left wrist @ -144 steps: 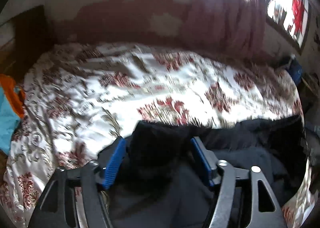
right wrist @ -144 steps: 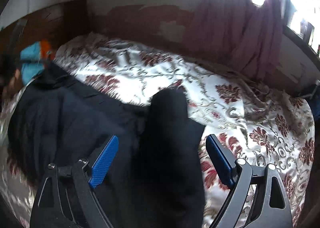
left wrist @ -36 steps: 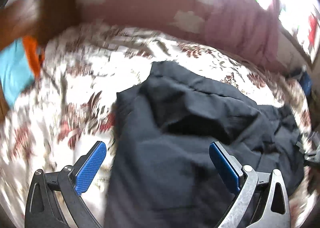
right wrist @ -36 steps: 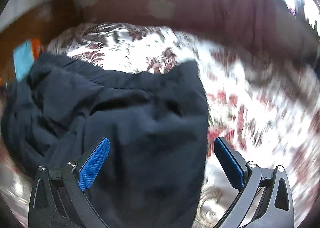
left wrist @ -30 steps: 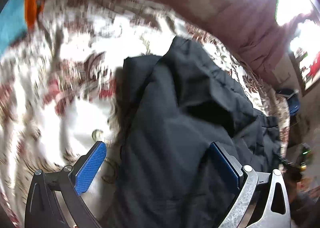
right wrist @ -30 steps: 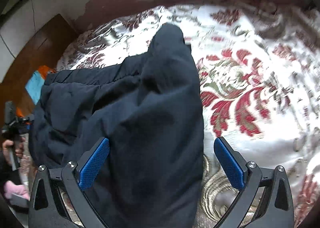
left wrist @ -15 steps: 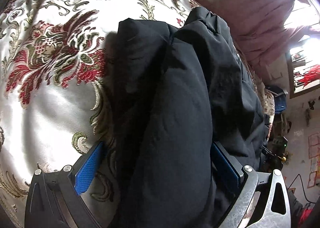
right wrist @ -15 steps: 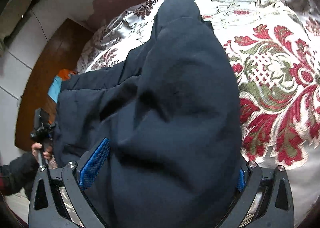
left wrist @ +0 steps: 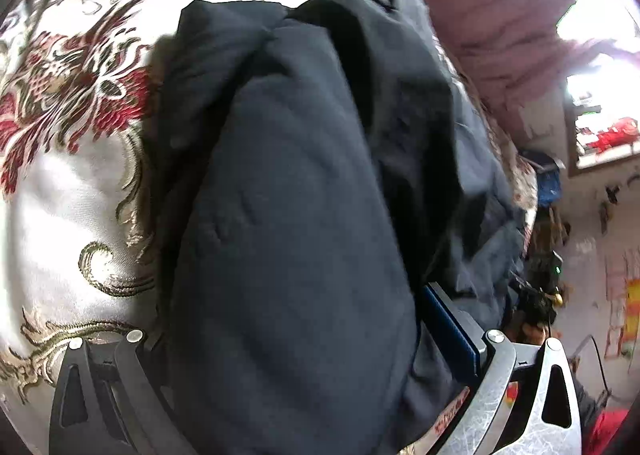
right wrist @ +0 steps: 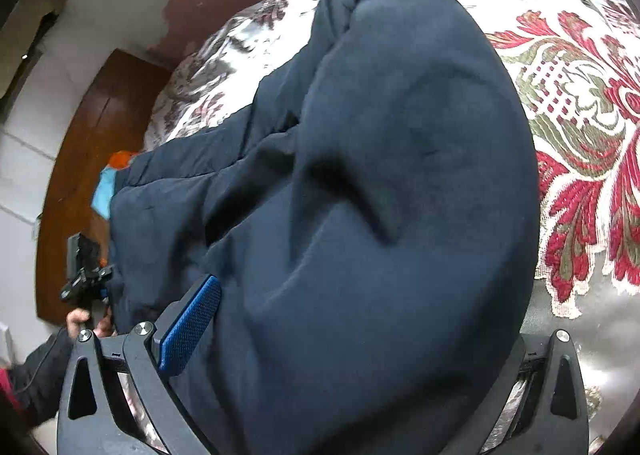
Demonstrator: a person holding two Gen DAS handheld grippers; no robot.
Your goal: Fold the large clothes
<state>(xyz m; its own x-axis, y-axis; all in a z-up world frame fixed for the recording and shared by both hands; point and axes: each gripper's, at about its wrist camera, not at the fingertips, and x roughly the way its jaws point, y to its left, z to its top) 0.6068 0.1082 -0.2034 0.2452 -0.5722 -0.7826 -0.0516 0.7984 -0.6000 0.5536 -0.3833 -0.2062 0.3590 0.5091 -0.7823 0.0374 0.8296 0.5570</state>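
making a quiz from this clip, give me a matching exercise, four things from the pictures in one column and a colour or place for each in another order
Things:
1. garment
2. bedspread
3. curtain
4. left gripper

Descriptions:
a. white with red flowers
b. dark navy, bulky
c. dusty pink, by the window
d. pressed into dark fabric, one blue pad showing

Pairs: 1-b, 2-a, 3-c, 4-d

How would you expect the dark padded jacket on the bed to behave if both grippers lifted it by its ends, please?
The dark jacket would probably sag in the middle: it already lies in soft rolls and creases. It looks puffy, so likely bulky yet light for its size. On the glossy floral bedspread it may slide easily when pushed, and thick folds bulging between the fingers could spring open once released.
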